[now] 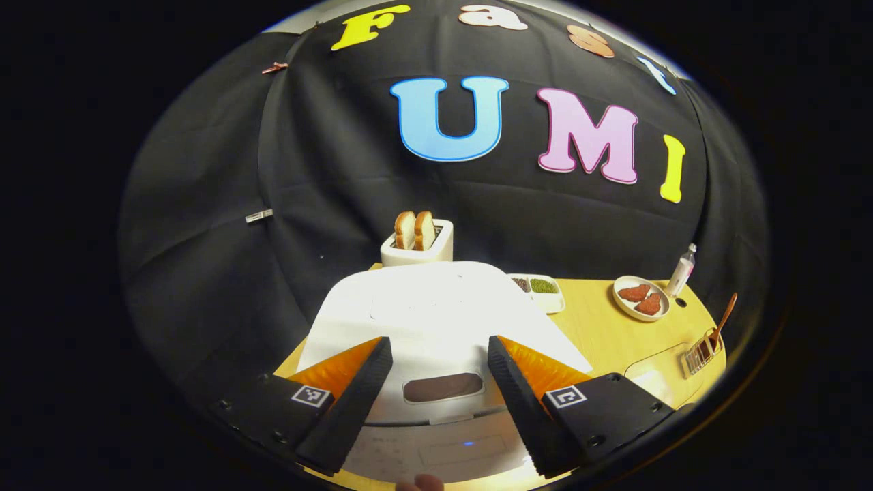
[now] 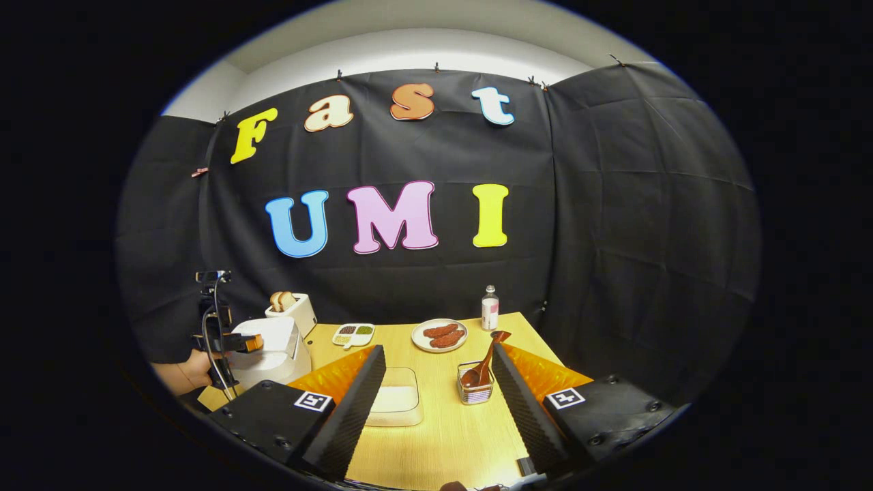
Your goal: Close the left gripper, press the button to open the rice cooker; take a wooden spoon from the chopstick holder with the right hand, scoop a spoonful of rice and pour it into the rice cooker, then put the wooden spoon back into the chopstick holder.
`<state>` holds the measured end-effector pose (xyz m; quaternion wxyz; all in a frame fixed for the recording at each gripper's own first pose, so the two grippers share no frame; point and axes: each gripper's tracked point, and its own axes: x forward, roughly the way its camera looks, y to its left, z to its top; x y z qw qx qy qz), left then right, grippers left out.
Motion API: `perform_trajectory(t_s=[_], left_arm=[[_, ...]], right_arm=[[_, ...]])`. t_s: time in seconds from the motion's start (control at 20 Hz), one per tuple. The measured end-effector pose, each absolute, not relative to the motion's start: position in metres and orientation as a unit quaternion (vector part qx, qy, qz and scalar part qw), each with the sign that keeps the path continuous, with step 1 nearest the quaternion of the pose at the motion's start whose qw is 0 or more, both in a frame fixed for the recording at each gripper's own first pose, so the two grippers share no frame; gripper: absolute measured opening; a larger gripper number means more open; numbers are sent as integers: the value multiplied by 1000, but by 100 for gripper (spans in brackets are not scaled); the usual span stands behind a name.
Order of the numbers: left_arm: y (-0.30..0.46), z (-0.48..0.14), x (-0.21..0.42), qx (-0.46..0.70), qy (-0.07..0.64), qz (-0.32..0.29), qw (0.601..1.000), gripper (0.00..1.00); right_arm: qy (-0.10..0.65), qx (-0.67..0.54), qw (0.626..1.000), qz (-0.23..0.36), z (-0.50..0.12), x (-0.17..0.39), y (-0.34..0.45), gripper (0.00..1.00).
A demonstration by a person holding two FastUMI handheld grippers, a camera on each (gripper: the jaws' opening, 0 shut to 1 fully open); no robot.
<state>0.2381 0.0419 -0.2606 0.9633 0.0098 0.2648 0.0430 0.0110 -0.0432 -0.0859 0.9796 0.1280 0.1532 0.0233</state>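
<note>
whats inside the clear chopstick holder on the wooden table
A brown wooden spoon stands tilted in the clear chopstick holder, bowl end down and handle leaning up to the right. Its bowl is blurred behind the holder's wall, so anything else inside cannot be made out.

Wood table (image 2: 436, 436) w/ rice cooker (image 2: 269, 351), toaster (image 2: 294, 310), plate (image 2: 440, 335), chopstick holder (image 2: 475, 390)

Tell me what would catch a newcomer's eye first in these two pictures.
Probably the big white rice cooker, lid shut, right below the open left gripper. In the right gripper view, the wooden spoon leans in the chopstick holder between the spread fingers of the right gripper, with a clear container of rice to its left. Behind stand a toaster with two bread slices and a plate of reddish food.
</note>
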Motion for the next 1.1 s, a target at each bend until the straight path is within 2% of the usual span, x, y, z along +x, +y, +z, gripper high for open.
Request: perform_trajectory(t_s=[0.2,0.6,0.85,1.1], left_arm=[[37,-273,234,12,288,41,957,99],[35,-269,231,12,280,34,959,99],[39,-250,224,-16,241,28,970,94],[38,-216,204,-26,195,11,980,95]], right_arm=[[153,131,979,26,-86,13,-42,98],[150,130,980,24,-82,4,-47,98],[152,137,979,21,-83,-1,-54,98],[150,135,979,29,-82,0,-52,98]])
